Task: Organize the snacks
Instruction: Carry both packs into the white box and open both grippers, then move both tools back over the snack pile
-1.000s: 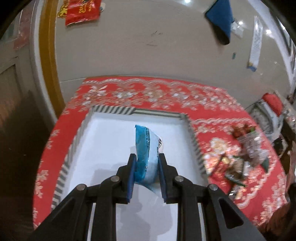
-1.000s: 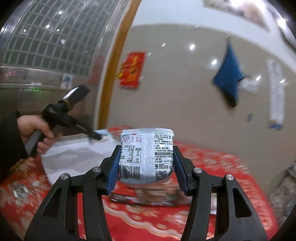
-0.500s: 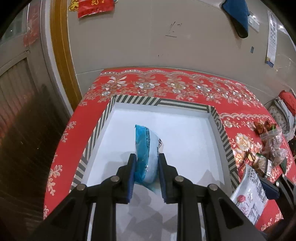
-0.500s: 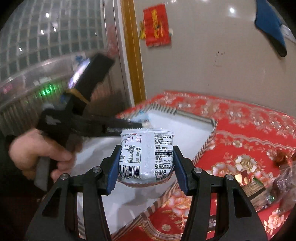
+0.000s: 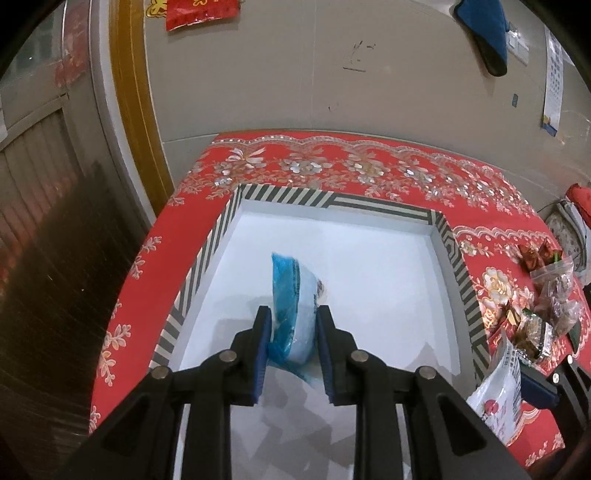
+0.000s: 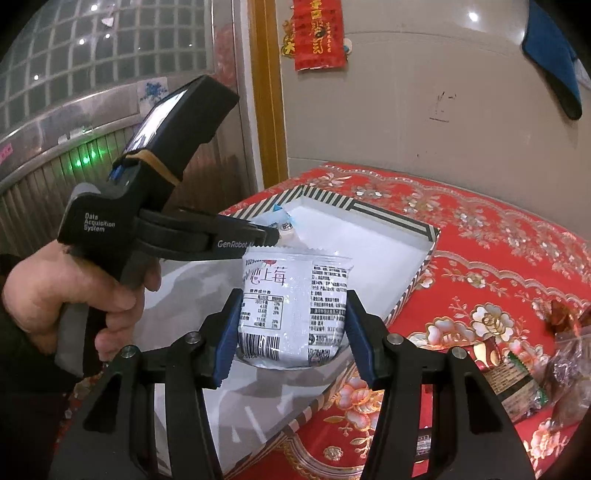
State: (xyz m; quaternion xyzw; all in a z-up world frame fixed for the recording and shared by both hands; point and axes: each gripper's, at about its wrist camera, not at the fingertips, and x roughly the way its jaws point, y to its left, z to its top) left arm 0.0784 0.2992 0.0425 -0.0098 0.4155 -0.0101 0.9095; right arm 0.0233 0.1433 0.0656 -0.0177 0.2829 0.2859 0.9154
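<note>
Glossy plastic snack packet (image 6: 293,310), matt white box (image 5: 369,258), embroidered red cloth (image 5: 369,166).

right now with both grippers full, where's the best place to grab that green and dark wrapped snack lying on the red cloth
Take the green and dark wrapped snack across its two long edges, coming down from above. It lies flat on the red tablecloth, so there is no upright side to pinch, and the clear bag of sweets crowds its far side.

Tray (image 5: 436,221) on table (image 5: 332,162) — snack pile (image 5: 543,295) right

Home room, red floral tablecloth (image 5: 332,166), red door banner (image 6: 319,35)
</note>
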